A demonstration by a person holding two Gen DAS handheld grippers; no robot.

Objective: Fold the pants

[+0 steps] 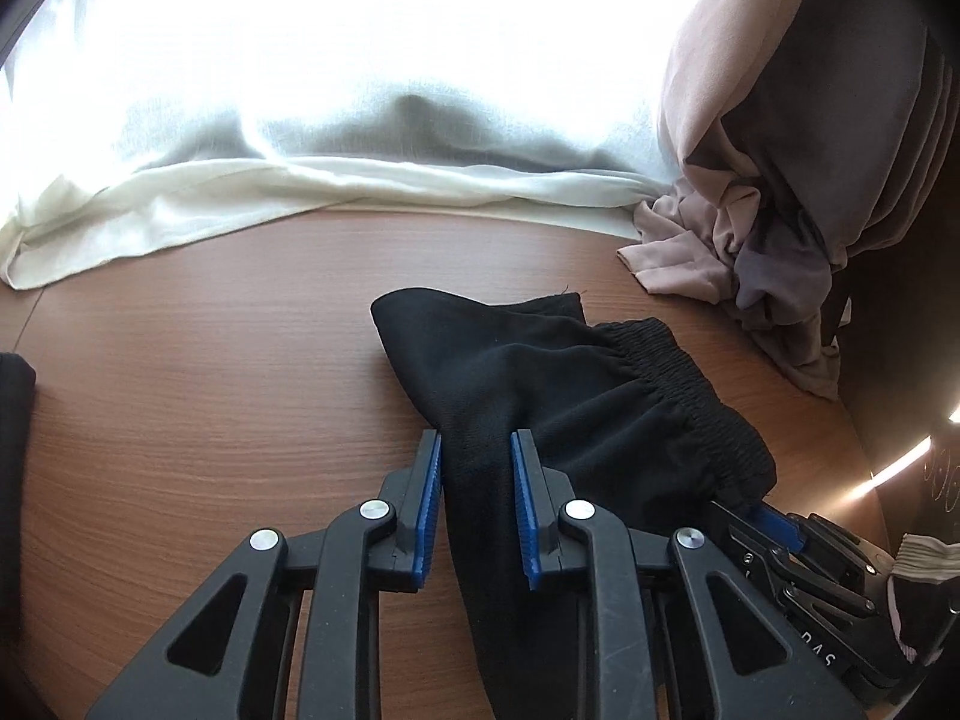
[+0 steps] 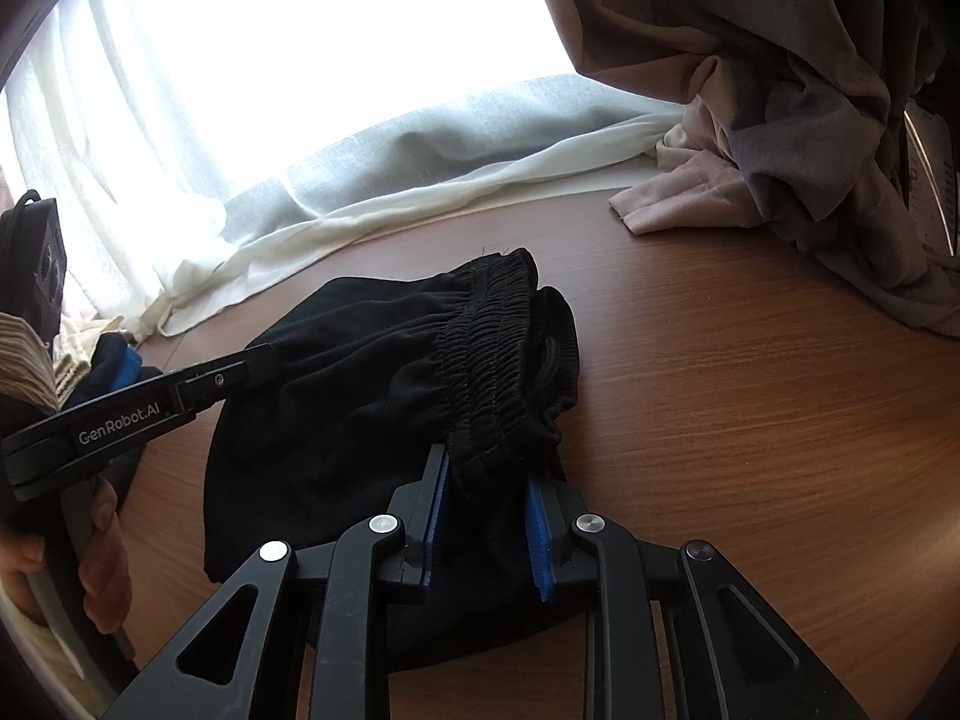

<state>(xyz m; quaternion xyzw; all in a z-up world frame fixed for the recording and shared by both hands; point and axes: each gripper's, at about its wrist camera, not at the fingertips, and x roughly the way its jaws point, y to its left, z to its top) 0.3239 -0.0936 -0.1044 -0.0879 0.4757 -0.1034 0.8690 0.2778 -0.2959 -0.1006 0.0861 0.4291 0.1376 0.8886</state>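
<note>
Black pants (image 1: 540, 378) lie bunched on a brown wooden table (image 1: 210, 390), with the elastic waistband (image 1: 678, 378) toward the right. My left gripper (image 1: 476, 450) is shut on a fold of the black fabric, which fills the gap between its blue pads. In the right wrist view the pants (image 2: 360, 372) sit in the middle, and my right gripper (image 2: 486, 474) is shut on the gathered waistband (image 2: 492, 348). The left gripper (image 2: 270, 357) reaches in from the left and meets the cloth. The right gripper (image 1: 750, 510) shows at the pants' lower right edge.
A white sheer curtain (image 1: 300, 192) drapes onto the table's far edge. A pink and grey drape (image 1: 750, 240) hangs and piles at the far right. A dark item (image 1: 15, 408) lies at the left edge. A person's hand (image 2: 102, 564) holds the left gripper's handle.
</note>
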